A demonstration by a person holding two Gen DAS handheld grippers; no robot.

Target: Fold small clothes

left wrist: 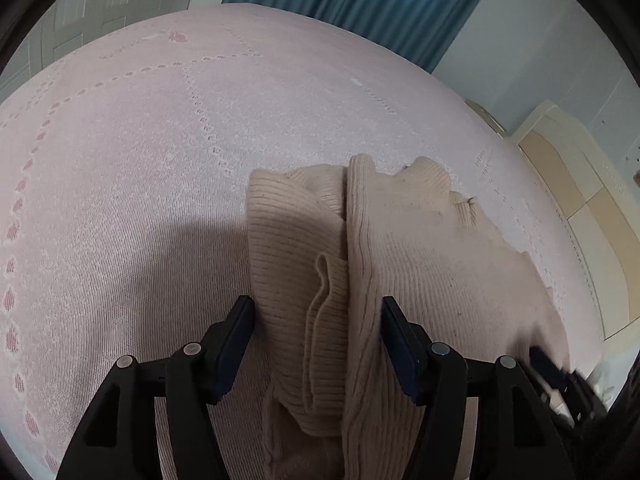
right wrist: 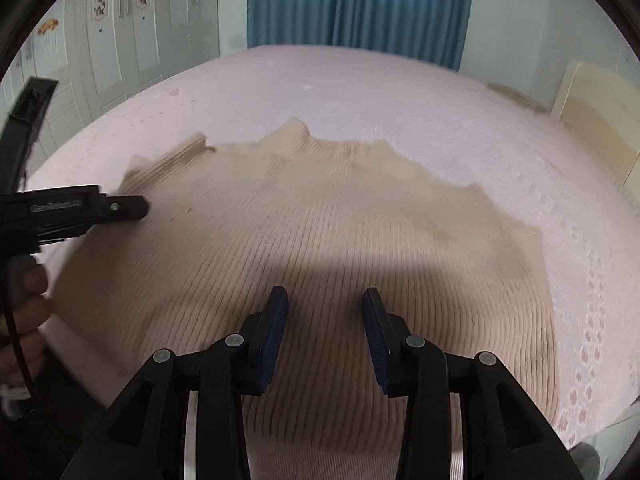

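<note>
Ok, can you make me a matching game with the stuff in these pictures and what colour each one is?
Things:
1. ribbed sweater
2. curtain
3. bedspread
4. left gripper

Colours:
A. blue
B. black
C. beige
D. pale pink

Pairs: 1-C, 2-A, 3-D, 4-B

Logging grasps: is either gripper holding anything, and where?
Nothing held. Left gripper open astride the beige ribbed knit garment's bunched fold; right gripper open above it.
</note>
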